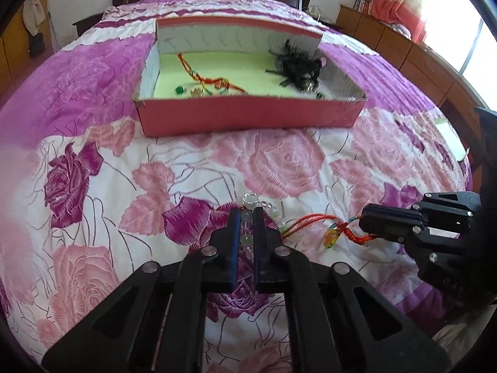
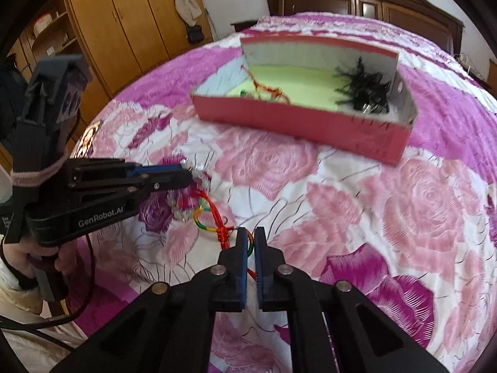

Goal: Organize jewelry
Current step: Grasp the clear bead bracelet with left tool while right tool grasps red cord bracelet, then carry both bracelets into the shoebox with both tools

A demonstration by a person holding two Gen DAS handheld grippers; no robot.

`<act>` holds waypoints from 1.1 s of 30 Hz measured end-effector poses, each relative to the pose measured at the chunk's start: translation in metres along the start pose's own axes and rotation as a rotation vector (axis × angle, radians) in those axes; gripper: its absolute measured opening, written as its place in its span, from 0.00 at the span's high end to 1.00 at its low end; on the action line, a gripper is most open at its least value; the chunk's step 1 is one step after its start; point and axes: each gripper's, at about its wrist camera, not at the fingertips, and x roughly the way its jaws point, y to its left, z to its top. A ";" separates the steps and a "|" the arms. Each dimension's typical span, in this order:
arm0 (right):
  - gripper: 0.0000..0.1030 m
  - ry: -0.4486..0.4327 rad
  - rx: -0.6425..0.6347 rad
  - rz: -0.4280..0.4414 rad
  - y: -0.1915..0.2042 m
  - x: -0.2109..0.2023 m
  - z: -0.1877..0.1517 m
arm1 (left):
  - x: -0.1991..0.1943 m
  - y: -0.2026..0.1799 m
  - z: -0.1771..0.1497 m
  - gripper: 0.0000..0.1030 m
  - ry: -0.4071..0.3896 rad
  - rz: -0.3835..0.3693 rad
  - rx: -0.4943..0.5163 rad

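A clear bead bracelet (image 1: 251, 200) tied to a red braided cord (image 1: 307, 220) lies on the floral bedspread. My left gripper (image 1: 247, 214) is shut on the bead end; in the right wrist view it (image 2: 186, 174) comes in from the left with the beads (image 2: 186, 211) hanging off its tips. My right gripper (image 2: 251, 236) is shut on the red, multicoloured cord (image 2: 217, 227); it appears as (image 1: 366, 227) in the left wrist view. Farther up the bed stands a red box (image 1: 248, 115) with a pale green floor. It holds another red cord (image 1: 214, 80) and a black feathery piece (image 1: 298, 65).
A person's hand (image 2: 34, 255) holds the left gripper's handle, with a cable trailing below. A dark headboard (image 2: 366, 3) lies beyond the box, wooden wardrobes (image 2: 124, 28) to the left and low wooden cabinets (image 1: 400, 43) under a bright window to the right.
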 end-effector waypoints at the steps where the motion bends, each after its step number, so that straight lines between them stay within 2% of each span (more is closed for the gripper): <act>1: 0.95 -0.018 0.001 -0.006 -0.001 -0.004 0.002 | -0.003 -0.001 0.001 1.00 -0.010 -0.001 -0.001; 14: 0.96 -0.212 -0.028 -0.078 -0.001 -0.037 0.021 | -0.034 -0.007 0.023 1.00 -0.183 0.011 0.002; 33: 0.96 -0.428 0.003 -0.182 -0.017 -0.048 0.063 | -0.038 -0.012 0.063 1.00 -0.387 0.042 0.015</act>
